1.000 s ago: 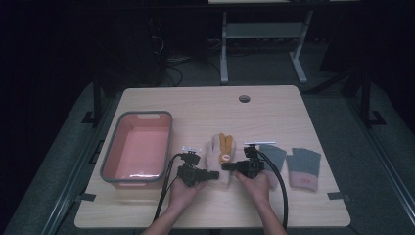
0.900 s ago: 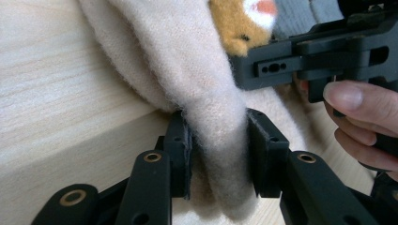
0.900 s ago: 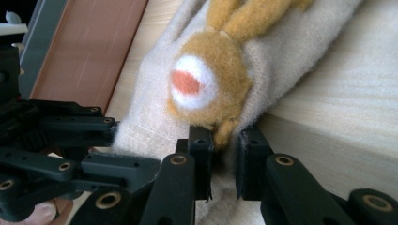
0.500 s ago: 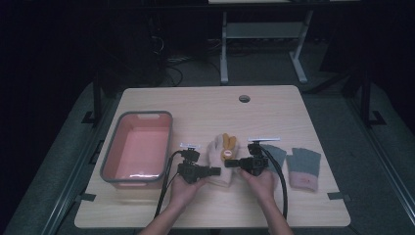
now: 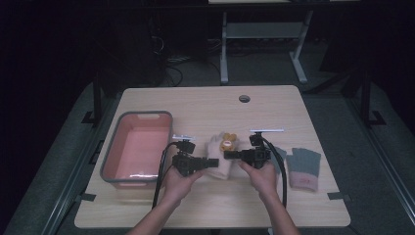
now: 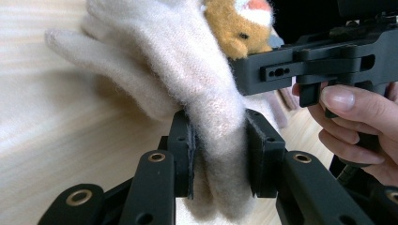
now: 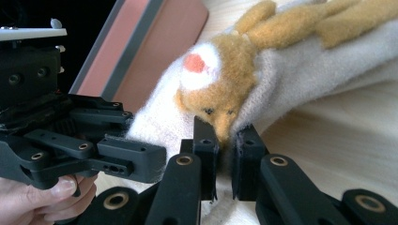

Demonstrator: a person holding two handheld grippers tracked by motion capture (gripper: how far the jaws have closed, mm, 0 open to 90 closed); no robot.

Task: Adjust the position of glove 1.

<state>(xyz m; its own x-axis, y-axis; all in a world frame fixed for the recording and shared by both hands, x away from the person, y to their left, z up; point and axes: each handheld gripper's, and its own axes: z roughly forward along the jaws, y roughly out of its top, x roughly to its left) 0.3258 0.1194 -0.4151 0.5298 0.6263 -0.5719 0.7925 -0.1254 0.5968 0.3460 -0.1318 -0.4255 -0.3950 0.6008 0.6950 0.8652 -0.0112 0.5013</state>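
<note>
Lifting cream glove with both grippers

Gripping now done: jaws just closed on both, cream glove (image 5: 219,157) pinched and raised off table (image 5: 205,105) versus a second ago. Left gripper (image 5: 214,162) clamps cuff at 9 o'clock, right gripper (image 5: 228,154) at 3 o'clock. Likely headed to bin. Counted: one pink bin (image 5: 137,147), one cream glove, two grey gloves (image 5: 298,166).

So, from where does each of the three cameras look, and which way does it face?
High view: above the person's side, facing forward and down on the table; forearms, both hands.
Left gripper view: along the left gripper, shut on the cream glove.
Right gripper view: along the right gripper, shut on it too.
All share the glove.
</note>
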